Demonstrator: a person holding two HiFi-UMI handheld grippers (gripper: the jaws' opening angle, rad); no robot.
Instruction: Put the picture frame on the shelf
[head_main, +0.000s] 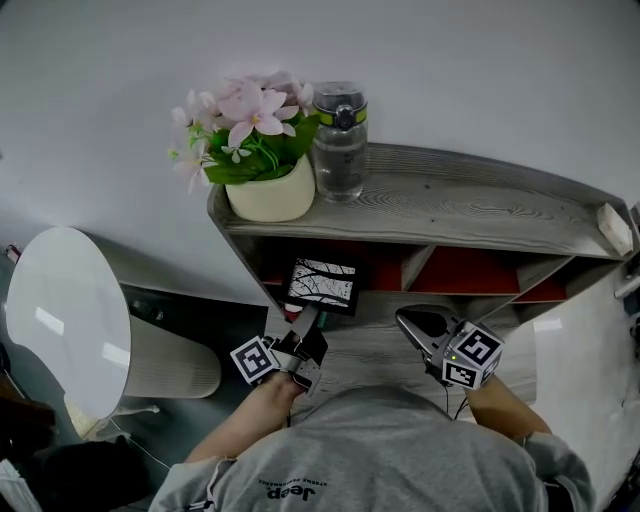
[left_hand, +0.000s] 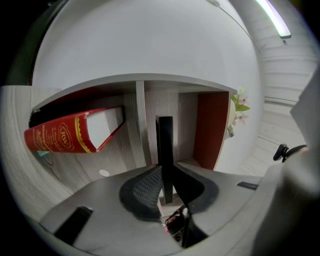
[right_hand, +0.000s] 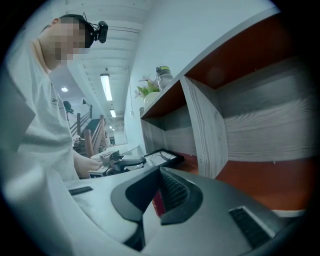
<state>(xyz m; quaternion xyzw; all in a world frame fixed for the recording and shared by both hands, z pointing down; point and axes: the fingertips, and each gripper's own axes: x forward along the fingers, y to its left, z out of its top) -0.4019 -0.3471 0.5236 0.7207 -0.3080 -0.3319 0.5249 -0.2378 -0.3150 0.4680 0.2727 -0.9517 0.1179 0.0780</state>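
The picture frame (head_main: 322, 284) is black with a bare-branch print and sits at the mouth of the shelf's left compartment, below the top board (head_main: 470, 205). My left gripper (head_main: 305, 335) is shut on its near edge. In the left gripper view the frame (left_hand: 165, 150) stands edge-on as a dark bar between the pads of my left gripper (left_hand: 165, 172). My right gripper (head_main: 415, 322) hovers to the right in front of the middle compartment, jaws together and empty. From the right gripper view (right_hand: 160, 172) the frame (right_hand: 162, 157) shows at the left; whether it touches the shelf floor I cannot tell.
A flower pot (head_main: 268, 195) and a water bottle (head_main: 340, 140) stand on the top board's left end. A red box (left_hand: 62, 137) leans in a compartment seen from the left gripper view. Slanted dividers (right_hand: 205, 130) split the shelf. A white round table (head_main: 65, 320) stands at the left.
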